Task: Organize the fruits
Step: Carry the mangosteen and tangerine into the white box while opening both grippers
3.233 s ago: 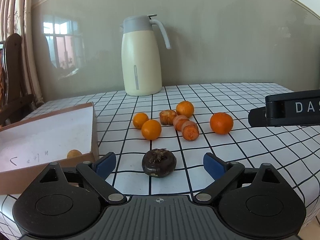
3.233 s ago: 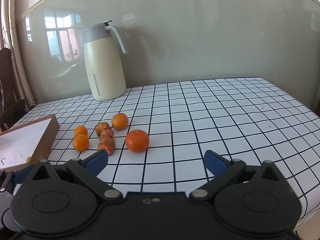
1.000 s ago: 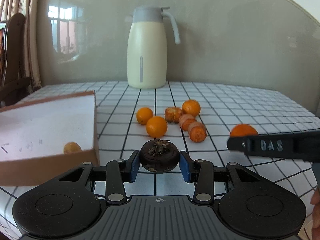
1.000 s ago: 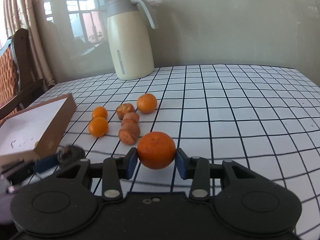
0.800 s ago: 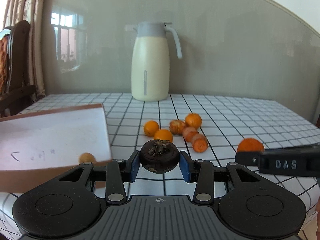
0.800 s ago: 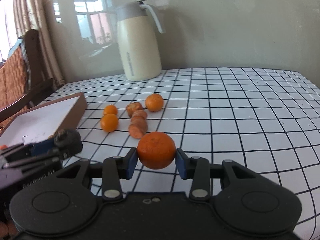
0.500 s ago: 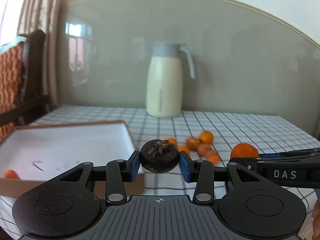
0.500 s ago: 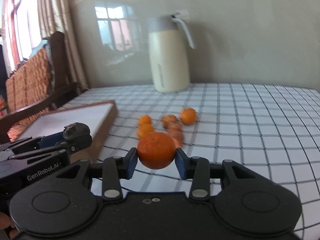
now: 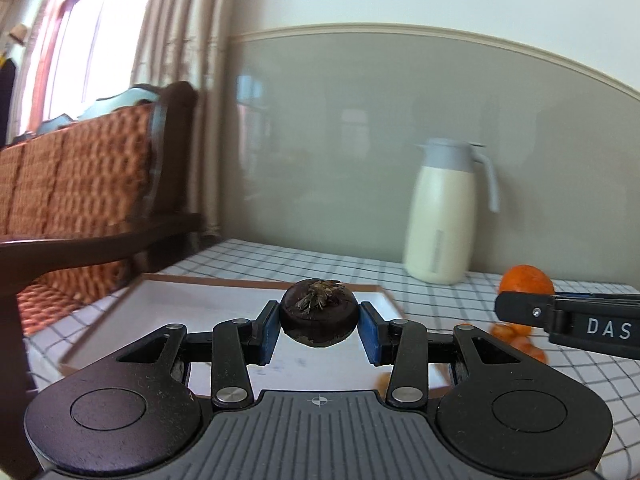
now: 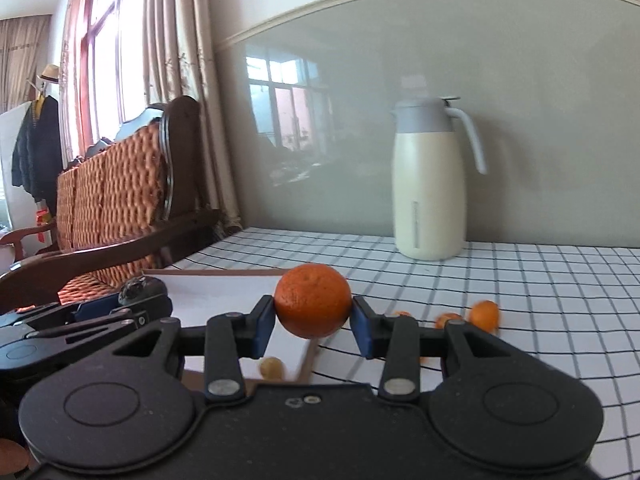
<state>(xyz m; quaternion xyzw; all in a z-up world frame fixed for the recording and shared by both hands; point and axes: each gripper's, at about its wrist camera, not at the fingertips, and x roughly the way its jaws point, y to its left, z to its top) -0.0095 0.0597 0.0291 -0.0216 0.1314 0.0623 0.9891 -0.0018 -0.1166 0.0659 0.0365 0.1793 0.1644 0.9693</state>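
Observation:
My left gripper [image 9: 319, 327] is shut on a dark brown mangosteen [image 9: 319, 314] and holds it above the shallow cardboard box [image 9: 200, 312]. My right gripper [image 10: 313, 322] is shut on a large orange [image 10: 313, 300], held above the box's right edge [image 10: 308, 360]. The orange [image 9: 526, 279] and the right gripper's finger also show at the right of the left wrist view. The mangosteen and left gripper show at the left of the right wrist view [image 10: 138, 287]. A small yellow fruit [image 10: 272, 367] lies in the box. Several small oranges [image 10: 484, 314] lie on the checked tablecloth.
A cream thermos jug [image 10: 430, 184] stands at the back of the table near the wall. A wooden bench with woven orange back [image 10: 112, 200] stands left of the table. Curtains and a window are behind it.
Both grippers have swung left with their fruit and now hang over the box. The loose oranges have slid to the right in both views.

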